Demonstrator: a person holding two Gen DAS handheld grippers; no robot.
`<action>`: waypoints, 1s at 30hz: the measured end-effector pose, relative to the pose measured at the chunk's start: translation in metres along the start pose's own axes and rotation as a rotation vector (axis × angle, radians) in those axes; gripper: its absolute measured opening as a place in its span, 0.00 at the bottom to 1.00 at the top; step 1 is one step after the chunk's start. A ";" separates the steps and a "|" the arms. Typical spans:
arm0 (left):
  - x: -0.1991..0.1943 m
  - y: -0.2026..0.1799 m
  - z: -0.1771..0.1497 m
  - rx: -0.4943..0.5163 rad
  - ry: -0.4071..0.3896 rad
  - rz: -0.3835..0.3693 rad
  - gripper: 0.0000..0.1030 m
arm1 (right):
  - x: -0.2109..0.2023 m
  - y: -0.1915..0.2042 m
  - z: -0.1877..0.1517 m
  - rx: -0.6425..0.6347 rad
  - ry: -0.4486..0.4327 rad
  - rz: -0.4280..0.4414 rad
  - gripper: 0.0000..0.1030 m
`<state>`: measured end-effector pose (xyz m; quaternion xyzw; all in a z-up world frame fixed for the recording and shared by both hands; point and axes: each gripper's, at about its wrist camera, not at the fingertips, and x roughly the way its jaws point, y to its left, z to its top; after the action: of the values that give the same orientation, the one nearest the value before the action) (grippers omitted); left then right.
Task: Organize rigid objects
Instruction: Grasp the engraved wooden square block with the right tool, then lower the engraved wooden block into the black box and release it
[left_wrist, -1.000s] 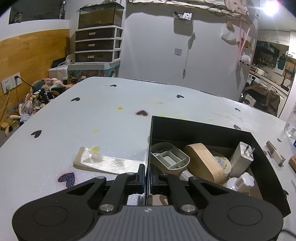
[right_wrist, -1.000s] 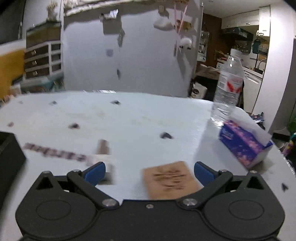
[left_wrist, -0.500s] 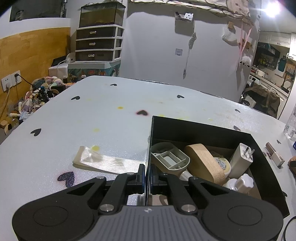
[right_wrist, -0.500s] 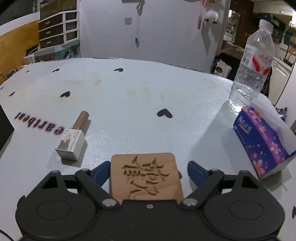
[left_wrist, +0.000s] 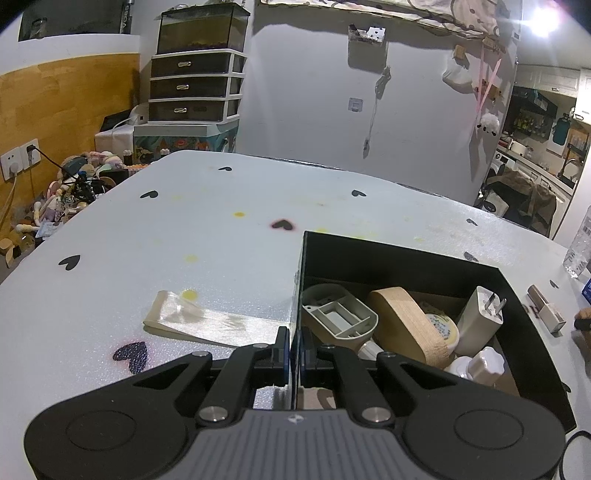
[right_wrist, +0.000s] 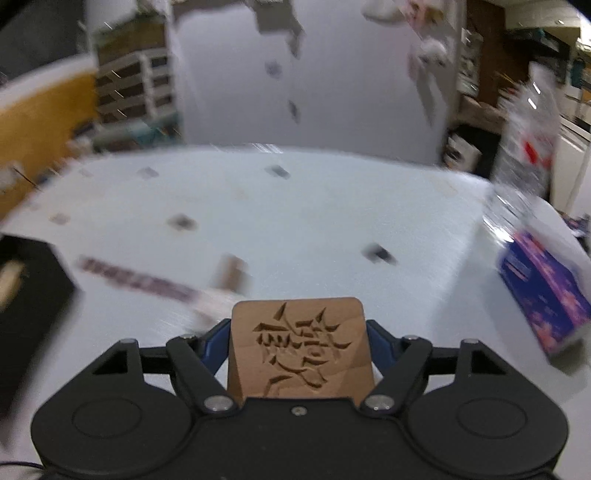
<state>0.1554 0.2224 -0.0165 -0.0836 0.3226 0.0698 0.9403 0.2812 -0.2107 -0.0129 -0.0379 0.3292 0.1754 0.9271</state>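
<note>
In the left wrist view, the left gripper (left_wrist: 294, 350) sits at the lower centre of the frame with its jaws clenched on the thin near-left wall of the black box (left_wrist: 402, 258), one blue pad on each side of that wall. The box fills the right half of the frame on the white table (left_wrist: 221, 229), which is dotted with black hearts. Inside it lie a grey plastic frame (left_wrist: 338, 314), a wooden oval block (left_wrist: 406, 325), a small round tin (left_wrist: 441, 325) behind the block, a white plug adapter (left_wrist: 480, 317) leaning against the right wall, and a white bottle cap (left_wrist: 487, 363) at the near side. A clear plastic wrapper (left_wrist: 210, 325) lies flat on the table just left of the box. At the right edge of the frame a small white and brown tube (left_wrist: 546, 309) lies on the table beyond the box. In the right wrist view, heavily blurred, the right gripper (right_wrist: 297, 338) at the lower centre has its jaws closing on the carved wooden tile (right_wrist: 299, 343), its blue fingers (right_wrist: 216, 341) pressed against both side edges. The tile tilts up off the table. A purple tissue pack (right_wrist: 546, 291) and a water bottle (right_wrist: 528, 140) stand at the right of that frame.
</note>
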 end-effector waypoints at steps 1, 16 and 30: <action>0.000 0.000 0.000 0.000 0.000 0.001 0.05 | -0.005 0.010 0.003 -0.009 -0.020 0.032 0.74; -0.001 0.000 0.000 -0.005 -0.002 -0.006 0.05 | -0.008 0.156 0.038 0.027 0.135 0.492 0.74; -0.001 0.000 0.001 -0.008 -0.003 -0.010 0.05 | 0.022 0.199 0.042 0.361 0.463 0.323 0.74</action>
<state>0.1550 0.2227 -0.0156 -0.0889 0.3203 0.0667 0.9408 0.2525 -0.0098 0.0145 0.1409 0.5585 0.2454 0.7797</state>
